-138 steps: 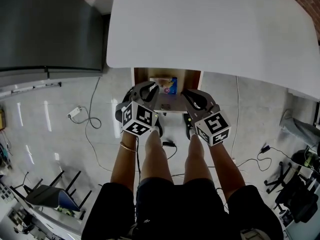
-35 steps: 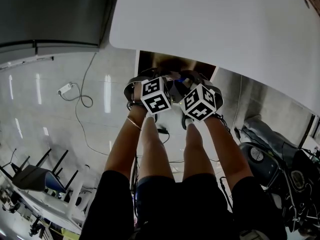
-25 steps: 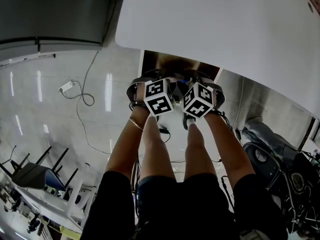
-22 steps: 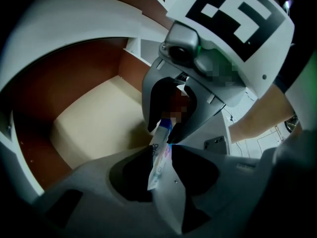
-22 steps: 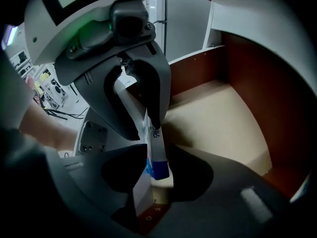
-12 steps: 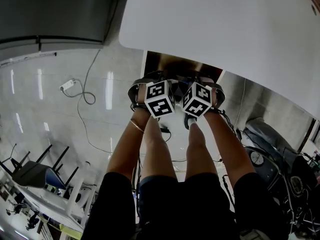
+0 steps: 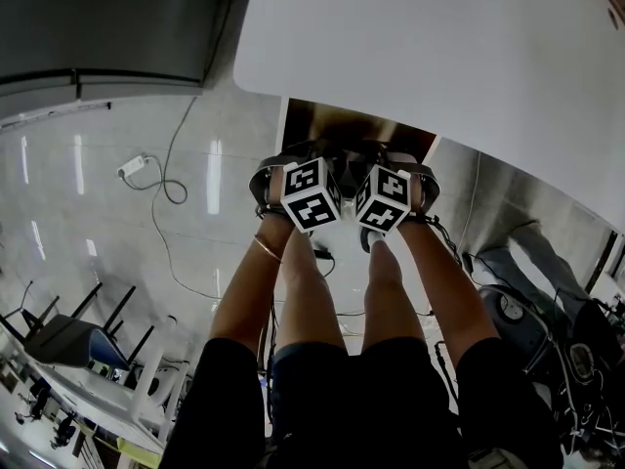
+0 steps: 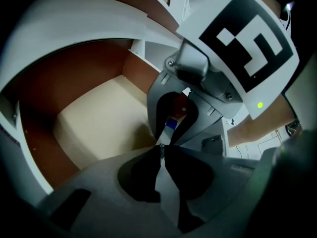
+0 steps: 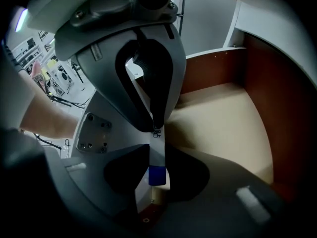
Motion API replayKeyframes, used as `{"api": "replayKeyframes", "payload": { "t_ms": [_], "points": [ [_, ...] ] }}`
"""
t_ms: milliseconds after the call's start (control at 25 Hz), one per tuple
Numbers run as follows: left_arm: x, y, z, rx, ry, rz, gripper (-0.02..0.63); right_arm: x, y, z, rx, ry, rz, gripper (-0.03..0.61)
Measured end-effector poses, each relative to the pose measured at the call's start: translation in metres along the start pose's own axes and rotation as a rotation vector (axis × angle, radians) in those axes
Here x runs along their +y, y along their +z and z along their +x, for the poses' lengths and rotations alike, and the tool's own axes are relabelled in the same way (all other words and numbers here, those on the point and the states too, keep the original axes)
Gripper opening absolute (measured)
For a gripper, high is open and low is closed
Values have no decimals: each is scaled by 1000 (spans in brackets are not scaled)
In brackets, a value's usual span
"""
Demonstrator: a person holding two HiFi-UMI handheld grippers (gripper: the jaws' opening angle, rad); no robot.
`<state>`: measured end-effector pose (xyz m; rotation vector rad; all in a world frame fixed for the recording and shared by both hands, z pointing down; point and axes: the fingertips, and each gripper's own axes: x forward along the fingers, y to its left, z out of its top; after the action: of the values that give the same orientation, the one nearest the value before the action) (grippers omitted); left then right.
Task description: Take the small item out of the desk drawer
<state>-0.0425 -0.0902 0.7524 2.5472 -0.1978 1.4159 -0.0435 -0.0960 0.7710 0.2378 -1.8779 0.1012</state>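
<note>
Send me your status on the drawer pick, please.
Left gripper just closed, pinching the thin white item edge-on. Right gripper closing round its blue end, not yet clamped. Both inside the open drawer; nothing in the way.

A glossy pale tiled floor (image 7: 107,233) fills the left side, with long streaks of reflected light (image 7: 213,176) across it. A white desk top (image 7: 439,47) spans the upper right. A dark grey cabinet (image 7: 98,27) stands at the upper left. A white power strip (image 7: 131,167) and its cable lie on the floor, and a black chair (image 7: 68,345) stands at the lower left. Dark clutter (image 7: 557,311), too dim to make out, sits at the right edge.
</note>
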Motion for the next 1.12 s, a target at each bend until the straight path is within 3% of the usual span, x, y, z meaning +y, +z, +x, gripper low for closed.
{"api": "replayKeyframes", "payload": {
  "t_ms": [320,1120],
  "points": [
    [-2,2,-7,-4,31,4,0,0,2,-7,-11,-22,-7,109],
    [7,10,-58,-137,123,-180,0,-13,8,-43,-83,-80,135,108]
  ]
}}
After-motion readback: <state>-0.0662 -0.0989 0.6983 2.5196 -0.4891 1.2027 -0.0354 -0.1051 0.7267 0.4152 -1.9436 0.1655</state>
